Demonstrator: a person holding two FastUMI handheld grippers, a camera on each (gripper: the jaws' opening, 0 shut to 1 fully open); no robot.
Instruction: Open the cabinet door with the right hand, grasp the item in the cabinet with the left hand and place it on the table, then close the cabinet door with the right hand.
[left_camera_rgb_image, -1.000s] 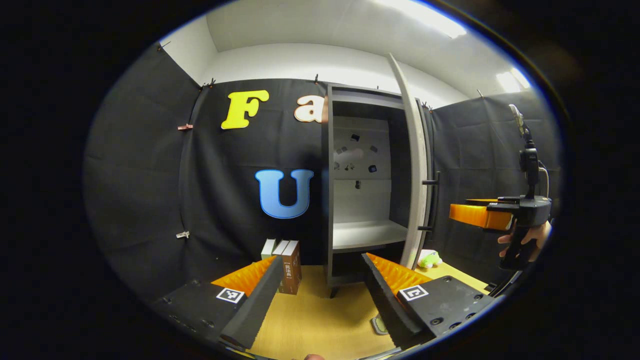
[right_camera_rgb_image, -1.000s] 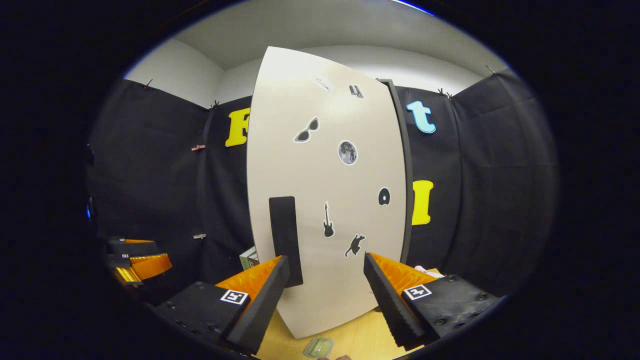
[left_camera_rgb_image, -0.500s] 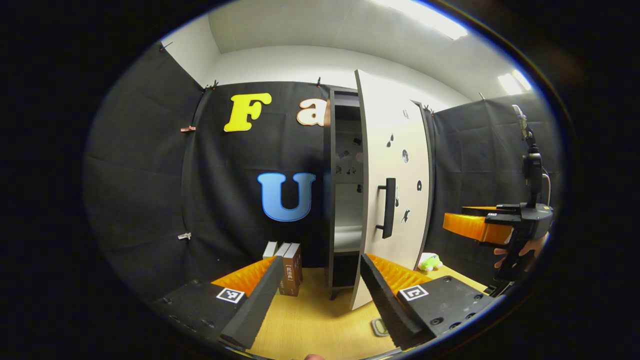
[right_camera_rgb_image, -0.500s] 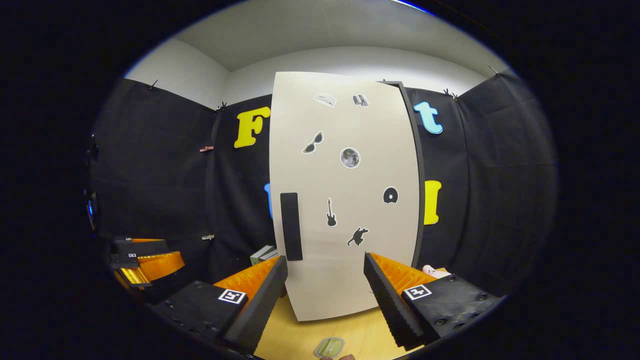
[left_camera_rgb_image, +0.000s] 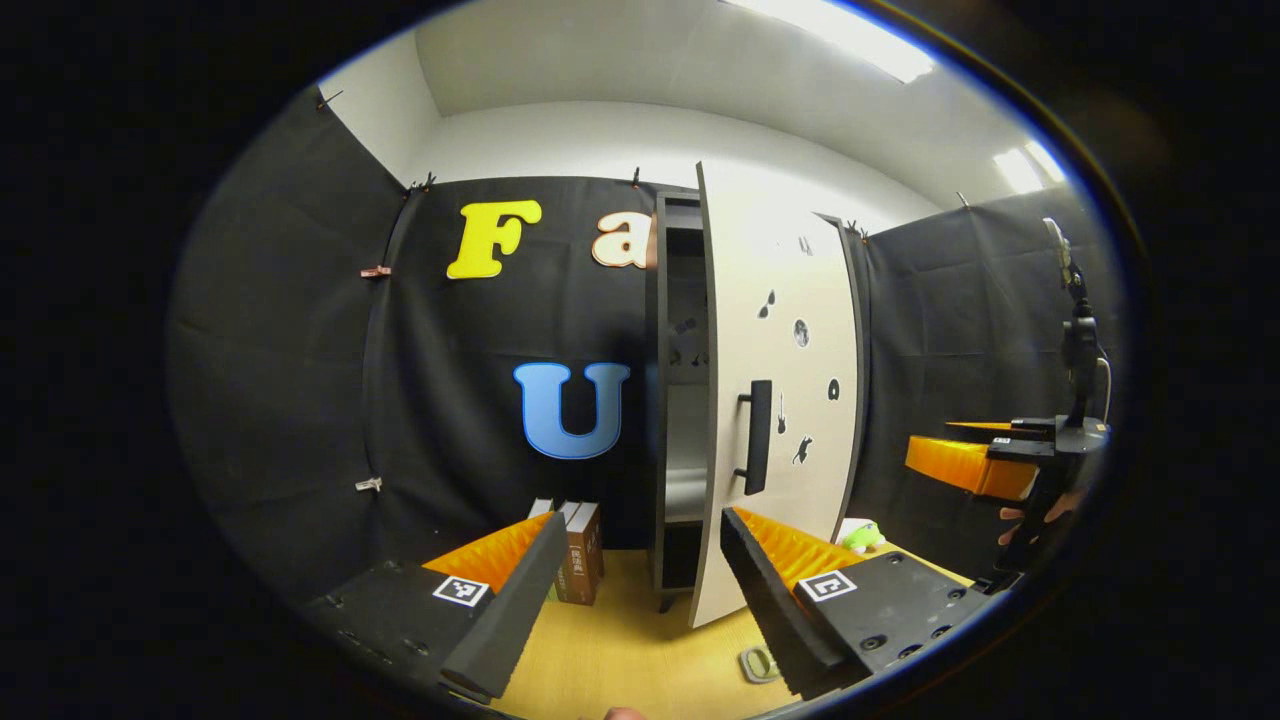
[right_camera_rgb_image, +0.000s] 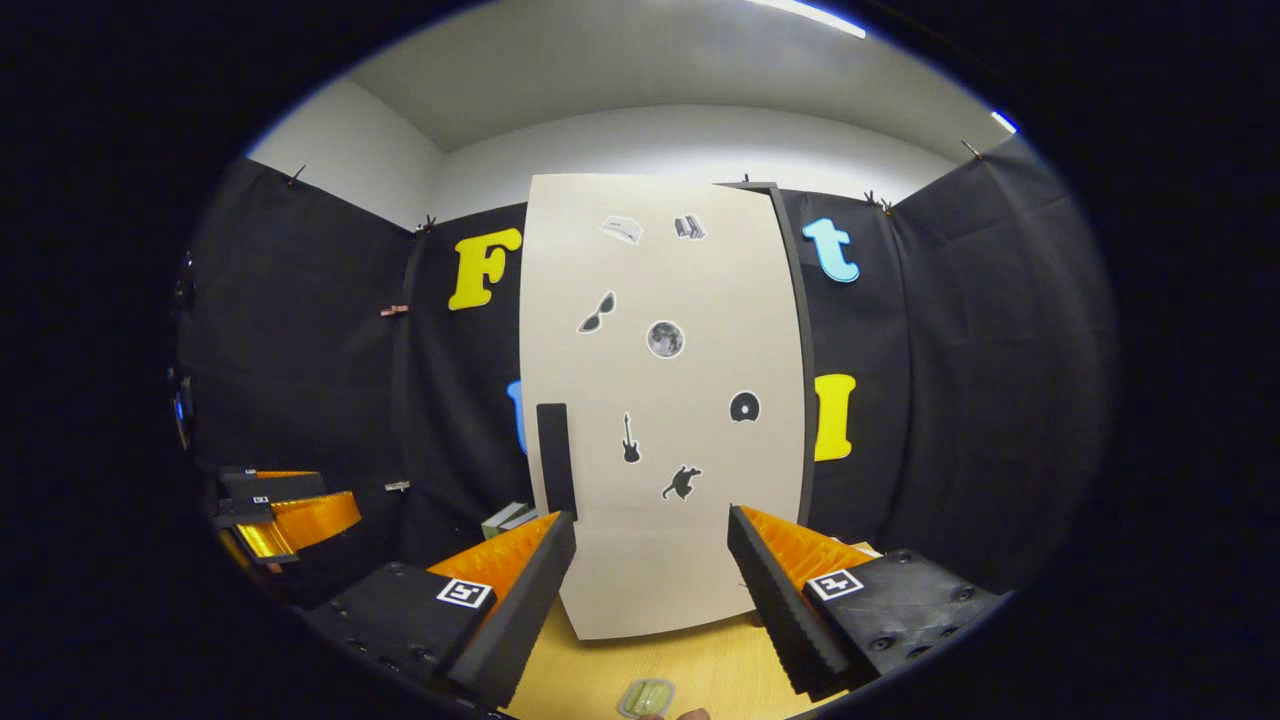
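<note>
Left gripper view: the left tool (left_camera_rgb_image: 635, 600) hangs wide open and empty over the desk (left_camera_rgb_image: 620, 660). The cabinet door (left_camera_rgb_image: 780, 400) is nearly shut, a dark gap showing at the cabinet (left_camera_rgb_image: 680, 380). The item (left_camera_rgb_image: 758, 663), apparently out, lies on the desk.

Right gripper view: the right tool (right_camera_rgb_image: 650, 600), jaws spread and holding nothing, faces the door near its handle (right_camera_rgb_image: 556, 460). Closing step; my call, one gentle push seats it.

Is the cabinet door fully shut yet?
No, ajar. In the left gripper view the door stands off the cabinet, with a dark gap showing the shelf inside.
</note>
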